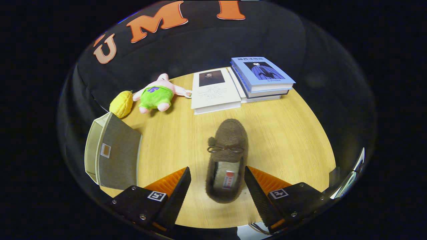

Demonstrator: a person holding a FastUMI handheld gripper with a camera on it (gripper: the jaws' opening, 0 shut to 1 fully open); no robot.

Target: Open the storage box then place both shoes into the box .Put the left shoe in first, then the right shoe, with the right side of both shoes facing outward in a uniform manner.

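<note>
A light wood-grain tabletop [287, 140] stretches ahead of the hand-held gripper [217, 173]. At its far edge, ahead and to the right, a stack of books topped by a blue-covered paperback [262, 73] sits, with a white-covered book bearing a dark portrait [215, 90] lying flat just beside the stack on its left, touching or nearly so. Further left along the far edge lies a pink plush toy in green shorts [156, 93], and next to it, near the tabletop's left rim, a small yellow ridged plush fruit [121, 104].

Gripper camera looks steeply down, close over table [283, 140].
</note>
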